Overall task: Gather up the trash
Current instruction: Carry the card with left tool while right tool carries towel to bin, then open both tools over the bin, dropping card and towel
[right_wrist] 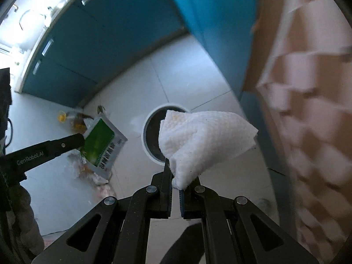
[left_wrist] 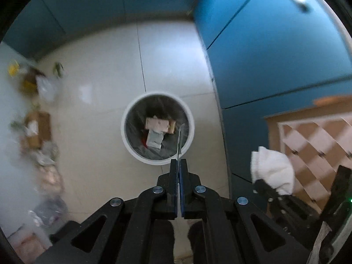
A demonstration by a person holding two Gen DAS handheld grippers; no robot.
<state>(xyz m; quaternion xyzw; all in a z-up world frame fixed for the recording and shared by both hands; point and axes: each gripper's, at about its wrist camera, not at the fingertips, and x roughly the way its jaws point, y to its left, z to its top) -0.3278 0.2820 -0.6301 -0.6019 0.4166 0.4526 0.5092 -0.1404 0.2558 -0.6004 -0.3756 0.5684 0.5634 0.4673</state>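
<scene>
Pale tile floor (left_wrist: pixel 105 132): left fingers (left_wrist: pixel 179 165) pinch a green packet (right_wrist: pixel 100 142); right fingers (right_wrist: pixel 176 176) clamp crumpled white tissue (right_wrist: pixel 202 138).

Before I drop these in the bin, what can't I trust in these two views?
- Trash bin, right wrist view: the paper towel covers most of its opening.
- Green packet, left wrist view: edge-on, only a sliver shows.
- Litter pile, left wrist view: motion blur, items unidentifiable.
- Bin contents: dim, small.

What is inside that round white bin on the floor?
The bin holds a dark liner with cardboard pieces, crumpled paper and something red. Anything beneath that top layer is covered.
</scene>
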